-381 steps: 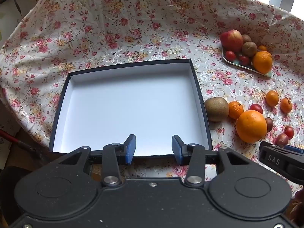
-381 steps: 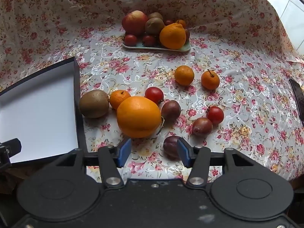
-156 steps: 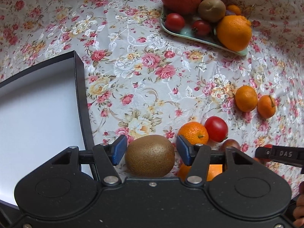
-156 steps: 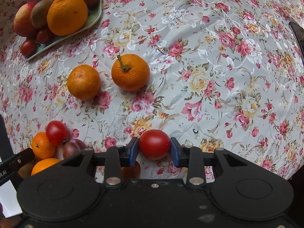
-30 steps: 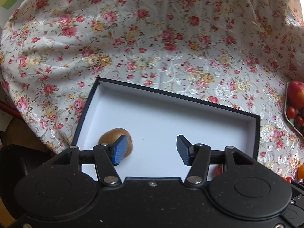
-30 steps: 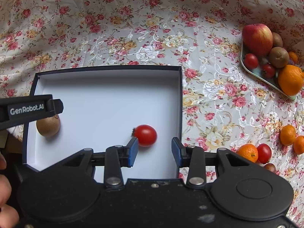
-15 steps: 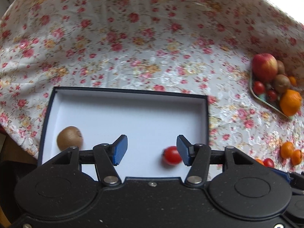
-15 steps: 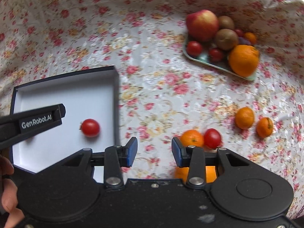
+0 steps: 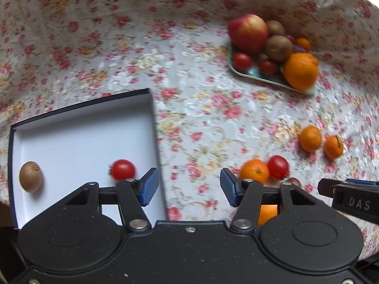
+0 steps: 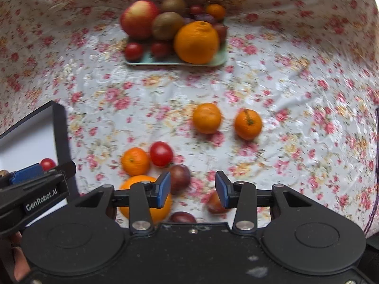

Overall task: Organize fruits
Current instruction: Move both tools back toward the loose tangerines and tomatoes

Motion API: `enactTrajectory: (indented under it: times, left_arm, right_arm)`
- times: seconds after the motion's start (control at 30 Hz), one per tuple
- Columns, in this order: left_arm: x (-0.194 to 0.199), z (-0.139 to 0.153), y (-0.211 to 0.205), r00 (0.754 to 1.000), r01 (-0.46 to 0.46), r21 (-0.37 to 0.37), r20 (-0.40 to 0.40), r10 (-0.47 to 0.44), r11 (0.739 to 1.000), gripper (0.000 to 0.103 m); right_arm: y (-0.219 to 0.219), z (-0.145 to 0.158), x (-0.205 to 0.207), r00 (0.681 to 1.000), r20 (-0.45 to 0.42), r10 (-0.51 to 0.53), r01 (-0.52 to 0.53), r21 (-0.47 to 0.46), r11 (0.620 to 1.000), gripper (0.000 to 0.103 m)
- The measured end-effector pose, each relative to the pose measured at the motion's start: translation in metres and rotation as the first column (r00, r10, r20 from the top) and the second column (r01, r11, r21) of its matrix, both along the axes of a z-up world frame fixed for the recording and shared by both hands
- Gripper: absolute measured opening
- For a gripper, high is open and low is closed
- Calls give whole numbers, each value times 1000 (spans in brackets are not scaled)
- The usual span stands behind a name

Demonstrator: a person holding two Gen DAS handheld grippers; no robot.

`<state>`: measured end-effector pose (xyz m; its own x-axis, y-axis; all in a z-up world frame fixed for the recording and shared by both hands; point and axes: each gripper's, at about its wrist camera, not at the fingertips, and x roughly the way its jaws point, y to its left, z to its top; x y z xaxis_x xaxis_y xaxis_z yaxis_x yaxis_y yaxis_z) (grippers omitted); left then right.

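Note:
The dark box with a white floor (image 9: pixel 71 139) holds a kiwi (image 9: pixel 30 176) at its left and a red tomato (image 9: pixel 122 169) near its right wall. My left gripper (image 9: pixel 187 187) is open and empty, just right of the box wall. My right gripper (image 10: pixel 192 189) is open and empty above loose fruit: a big orange (image 10: pixel 139 189), a mandarin (image 10: pixel 135 161), a tomato (image 10: pixel 161 153) and dark passion fruits (image 10: pixel 180 177). Two more mandarins (image 10: pixel 206 117) (image 10: pixel 248 124) lie farther back. In the left wrist view the mandarin (image 9: pixel 254 170) and tomato (image 9: pixel 277 167) sit right of my fingers.
A green tray (image 10: pixel 175 60) at the back holds an apple (image 10: pixel 138 19), kiwis, small tomatoes and a large orange (image 10: pixel 196 42). The floral cloth (image 9: pixel 201 118) covers the table and rises at the back. A hand shows at the lower left of the right wrist view.
Both grippers have swung right, away from the box and toward the loose fruit. The kiwi and tomato stay in the box where they were let go.

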<state>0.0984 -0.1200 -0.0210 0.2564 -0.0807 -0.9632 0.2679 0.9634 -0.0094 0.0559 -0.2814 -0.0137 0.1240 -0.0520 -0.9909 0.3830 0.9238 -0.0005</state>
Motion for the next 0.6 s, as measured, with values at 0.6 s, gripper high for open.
enactTrajectory:
  times: [0.6]
  left_arm:
    - [-35,-15,-68,986,155,-4,-62,-155,988,60]
  right_arm:
    - [-68,-30,-45,989,-108,-101,107,52,993,43]
